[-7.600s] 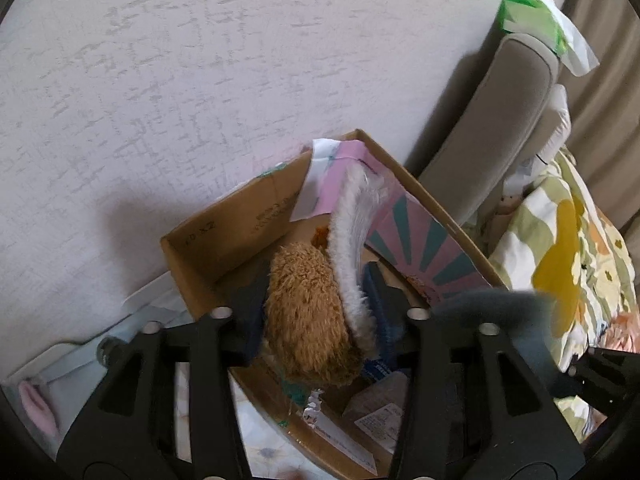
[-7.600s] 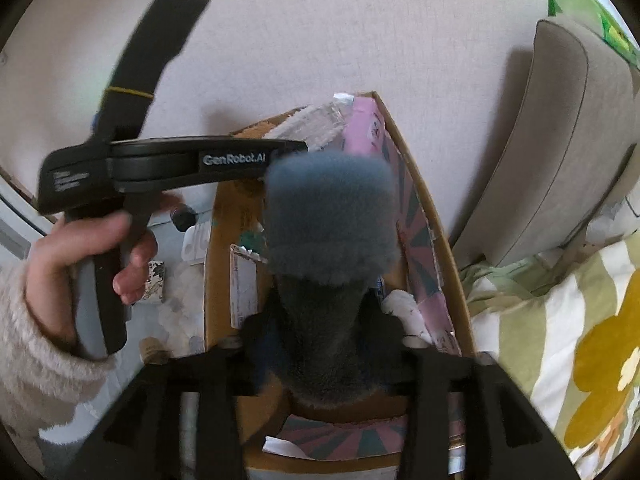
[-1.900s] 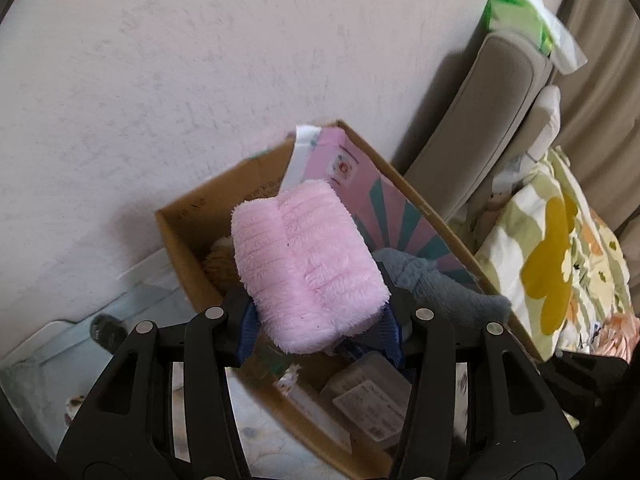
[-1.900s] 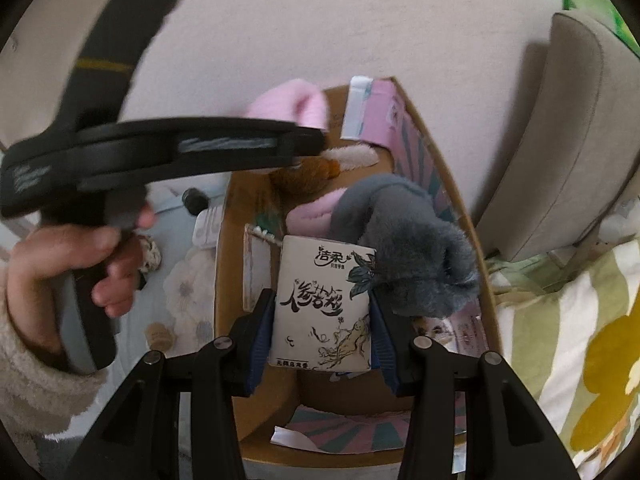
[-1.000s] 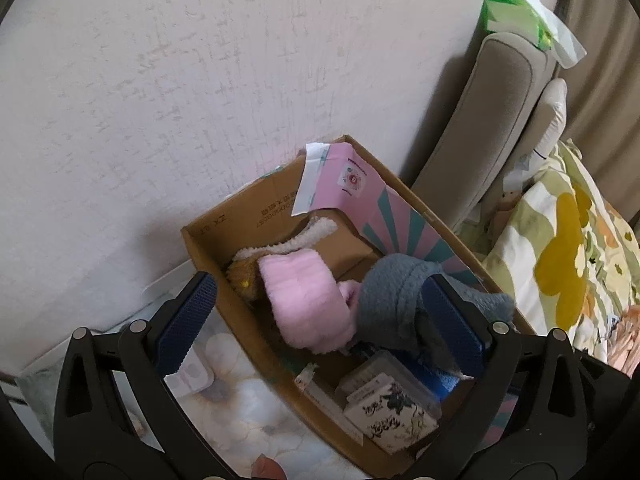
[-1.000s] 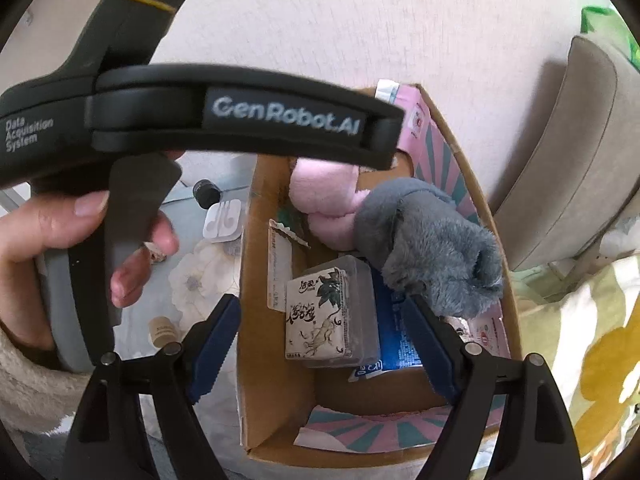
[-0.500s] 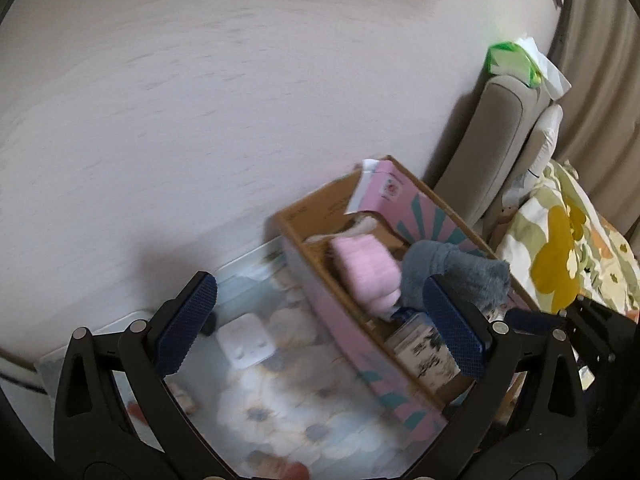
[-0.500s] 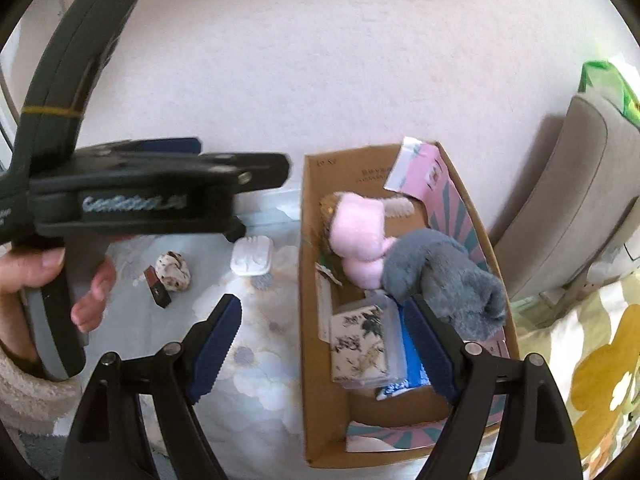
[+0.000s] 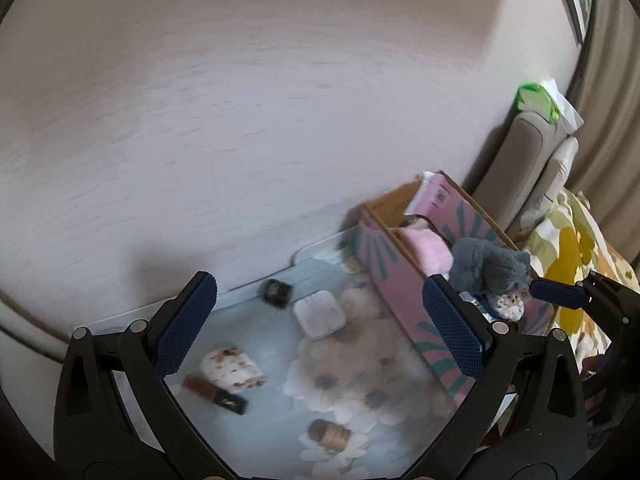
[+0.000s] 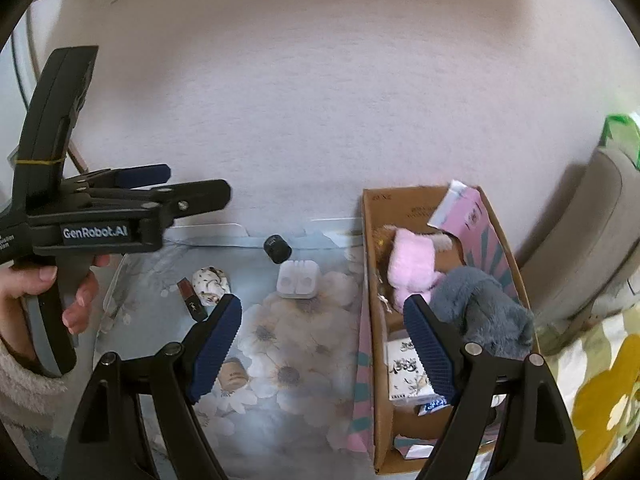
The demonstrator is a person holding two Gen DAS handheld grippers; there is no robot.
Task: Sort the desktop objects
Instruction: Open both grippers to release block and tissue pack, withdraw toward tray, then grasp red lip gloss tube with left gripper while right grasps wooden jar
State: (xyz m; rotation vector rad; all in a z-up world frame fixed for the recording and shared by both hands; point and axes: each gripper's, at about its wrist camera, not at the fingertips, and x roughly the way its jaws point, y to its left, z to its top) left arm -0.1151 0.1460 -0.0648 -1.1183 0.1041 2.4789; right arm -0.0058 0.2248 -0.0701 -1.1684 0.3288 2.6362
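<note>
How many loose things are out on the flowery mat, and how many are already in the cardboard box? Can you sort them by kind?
On the mat:
White case: 1
Black cap: 1
Speckled pouch: 1
Dark red tube: 1
Cork-like stopper: 1

In the box:
Soft plush items: 3 visible
Printed packet: 1

Total: 9

A pale blue worktop (image 10: 304,412) printed with white flowers carries a pink, teal-rayed box (image 10: 362,380) holding pink plush (image 10: 412,274), grey plush (image 10: 484,312) and a white ink-patterned packet (image 10: 404,376).

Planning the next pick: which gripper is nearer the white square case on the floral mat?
Right, as far as I can judge. The white square case lies just ahead between the right gripper fingers; the left gripper is off to its left.
</note>
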